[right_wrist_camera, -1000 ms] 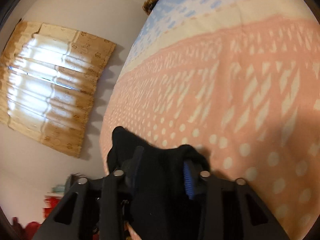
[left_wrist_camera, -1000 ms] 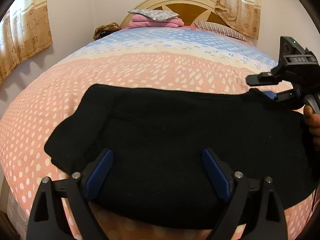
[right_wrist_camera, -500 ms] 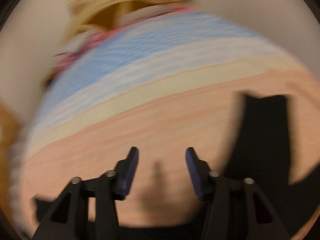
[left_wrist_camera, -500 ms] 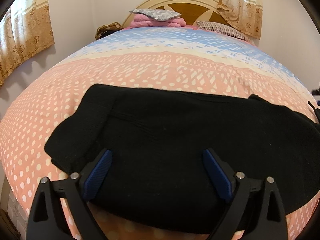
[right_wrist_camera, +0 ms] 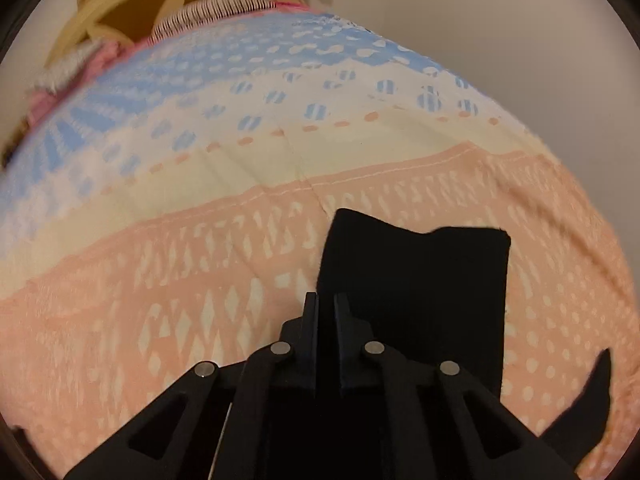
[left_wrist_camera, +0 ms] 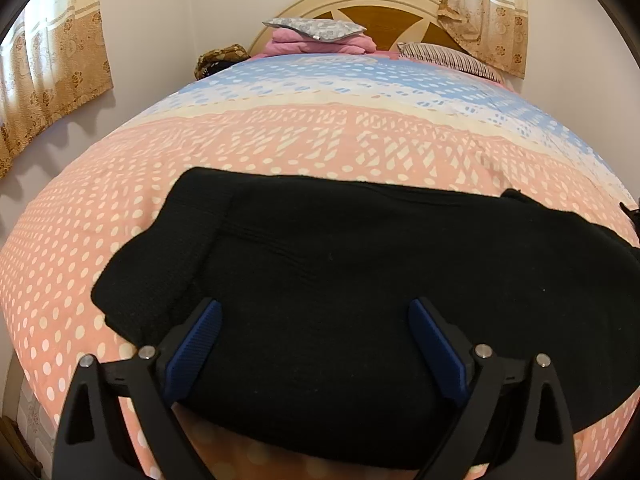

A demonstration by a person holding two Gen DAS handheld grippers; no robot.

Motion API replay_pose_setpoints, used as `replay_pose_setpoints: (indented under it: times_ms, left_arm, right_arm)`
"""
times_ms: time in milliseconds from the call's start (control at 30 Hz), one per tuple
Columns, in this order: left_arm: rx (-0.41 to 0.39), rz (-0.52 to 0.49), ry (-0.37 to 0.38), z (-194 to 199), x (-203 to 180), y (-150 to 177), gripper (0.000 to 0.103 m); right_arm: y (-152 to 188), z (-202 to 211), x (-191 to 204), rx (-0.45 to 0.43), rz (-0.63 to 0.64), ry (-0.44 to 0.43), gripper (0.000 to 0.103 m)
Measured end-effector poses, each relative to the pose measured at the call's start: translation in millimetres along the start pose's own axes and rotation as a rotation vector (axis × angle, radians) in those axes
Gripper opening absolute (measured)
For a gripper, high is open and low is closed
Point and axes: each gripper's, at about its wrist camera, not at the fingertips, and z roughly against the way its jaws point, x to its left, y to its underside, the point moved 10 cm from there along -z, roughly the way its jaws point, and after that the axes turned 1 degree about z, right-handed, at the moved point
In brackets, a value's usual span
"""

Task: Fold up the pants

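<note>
The black pants [left_wrist_camera: 340, 264] lie folded across the near part of the bed, running left to right. My left gripper [left_wrist_camera: 314, 316] hovers over their near edge with its blue-padded fingers wide open and empty. In the right wrist view a narrow end of the pants [right_wrist_camera: 420, 280] lies flat on the pink sheet. My right gripper [right_wrist_camera: 326, 304] sits at that end's left edge with its jaws almost closed; whether cloth is pinched between them I cannot tell.
The bed [left_wrist_camera: 320, 132] has a pink, cream and blue patterned sheet. Pillows and folded pink bedding [left_wrist_camera: 320, 38] sit at the wooden headboard [left_wrist_camera: 376, 12]. Curtains [left_wrist_camera: 52, 60] hang on the left wall. A wall stands close on the right.
The right gripper let go of the bunched pants, swung round from the left window side, dropped to the pants' end and closed its jaws. It left the left view. The left gripper held still.
</note>
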Motion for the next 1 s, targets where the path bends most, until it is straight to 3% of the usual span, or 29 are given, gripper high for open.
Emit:
replay_pose_setpoints:
  times_ms: [100, 167, 267, 367, 433, 533, 667, 833, 933, 1000]
  left_arm:
    - [0.001, 0.001, -0.001, 0.0, 0.1, 0.0, 0.098]
    - [0.002, 0.002, -0.003, 0.2, 0.2, 0.1, 0.098]
    - [0.002, 0.004, -0.006, 0.8, -0.6, 0.1, 0.098]
    - [0.001, 0.006, -0.009, 0.7, -0.4, 0.0, 0.098]
    - [0.0, 0.005, -0.012, 0.8, -0.7, 0.2, 0.099]
    - [0.001, 0.006, -0.014, 0.1, -0.5, 0.2, 0.099]
    - [0.0, 0.006, -0.017, 0.4, -0.3, 0.4, 0.099]
    - [-0.001, 0.006, -0.022, 0.1, -0.9, 0.1, 0.1]
    - [-0.007, 0.008, -0.026, 0.3, -0.3, 0.2, 0.1]
    - [-0.008, 0.008, -0.032, 0.2, 0.2, 0.8, 0.1]
  right_arm:
    - [5.1, 31.8, -8.3, -0.078, -0.098, -0.158, 0.006]
    - [7.7, 76.3, -30.5, -0.183, -0.16, -0.26, 0.006]
    - [28.2, 132.0, -75.9, -0.301, -0.263, -0.34, 0.006]
    - [63.8, 158.0, -125.6, -0.35, -0.357, -0.345, 0.006]
    - [91.1, 158.6, -155.3, -0.353, -0.396, -0.291, 0.006]
    - [134.3, 137.1, -186.7, -0.29, -0.454, -0.288, 0.006]
    - [175.4, 114.5, -229.9, -0.249, -0.561, -0.186, 0.006]
    - [175.6, 116.6, -257.3, -0.242, -0.663, -0.196, 0.007]
    - [147.7, 135.1, -254.2, -0.292, -0.581, -0.2, 0.007]
    - [127.2, 139.5, -248.1, -0.311, -0.508, -0.204, 0.016]
